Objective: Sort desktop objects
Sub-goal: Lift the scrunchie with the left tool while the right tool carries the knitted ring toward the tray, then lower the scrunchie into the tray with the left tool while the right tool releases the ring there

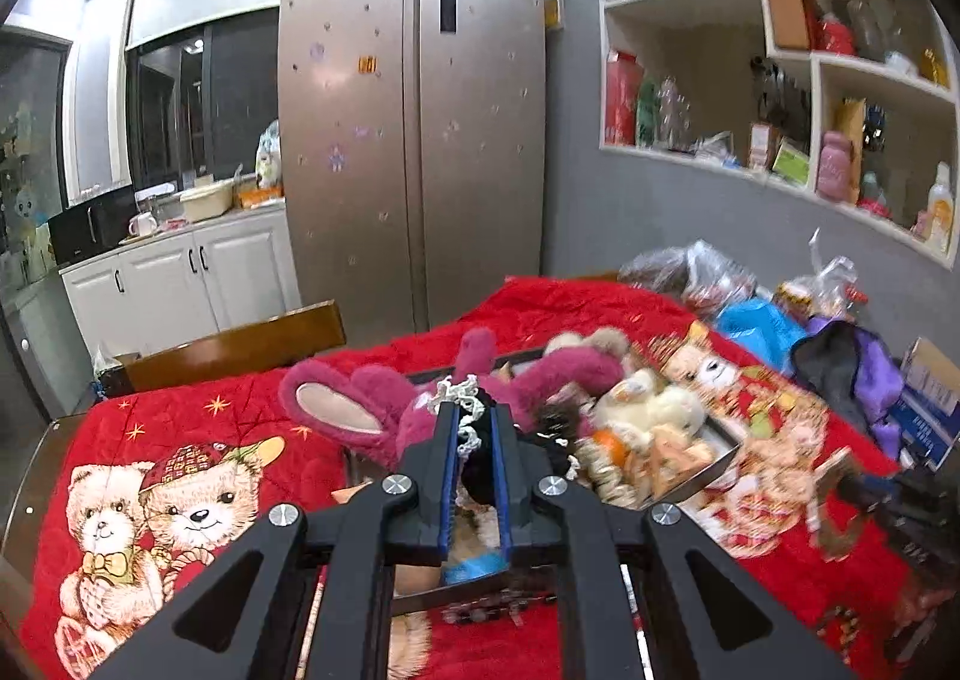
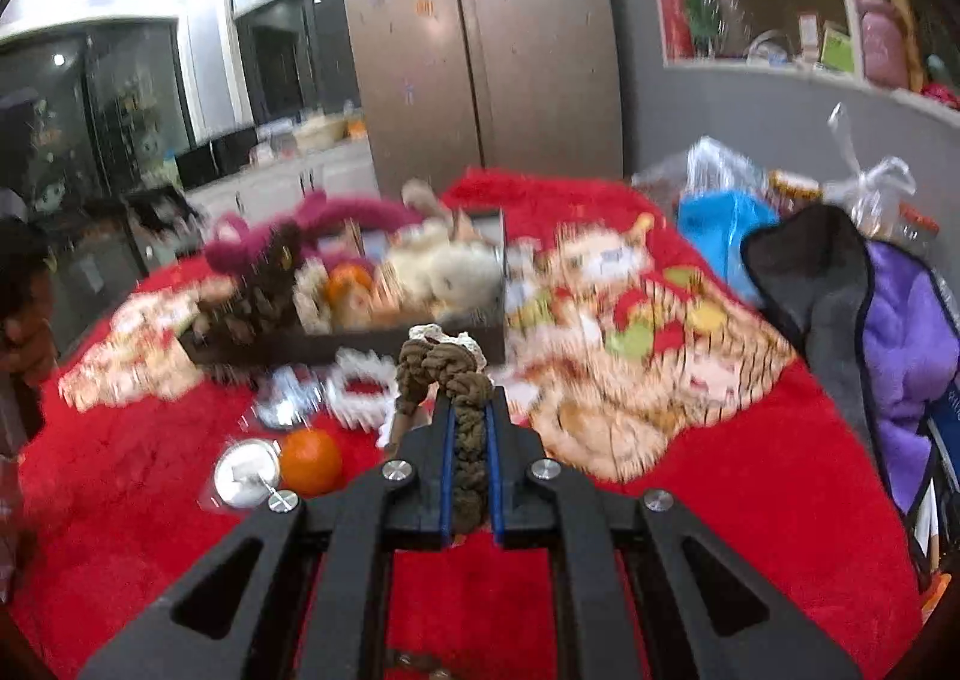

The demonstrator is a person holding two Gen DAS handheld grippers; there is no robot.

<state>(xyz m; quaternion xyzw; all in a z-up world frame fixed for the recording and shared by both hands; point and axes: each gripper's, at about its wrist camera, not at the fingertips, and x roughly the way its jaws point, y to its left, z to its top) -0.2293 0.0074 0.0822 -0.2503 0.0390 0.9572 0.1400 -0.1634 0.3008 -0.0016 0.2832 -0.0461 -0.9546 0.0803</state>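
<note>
Left wrist view: left hand-held gripper [image 1: 474, 428] closed on a black fabric piece with white lace [image 1: 471, 428], held over the tray [image 1: 717, 443]. The tray sits at 1 o'clock from the fingertips, crowded with plush toys: pink rabbit [image 1: 366, 398] at 10 o'clock, cream plush [image 1: 654, 410] at 2 o'clock. A red blanket [image 1: 240, 410] with a bear print covers the surface. Room: fridge [image 1: 414, 128] at 12 o'clock, white cabinets [image 1: 180, 272] at 10 o'clock, wall shelves [image 1: 780, 80] at 2 o'clock, plastic bags [image 1: 696, 272] by the wall.

Right wrist view, blurred: right hand-held gripper [image 2: 468, 416] closed on a brown braided cord [image 2: 465, 440], which sticks out past the fingertips. The tray [image 2: 336, 347] lies at 11 o'clock, just beyond. On the red blanket [image 2: 720, 500] at 9 o'clock lie an orange [image 2: 311, 461] and, touching it, a round silver lid [image 2: 246, 473]. A purple cloth [image 2: 906, 332] lies at 3 o'clock, the fridge [image 2: 480, 38] at 12 o'clock.
</note>
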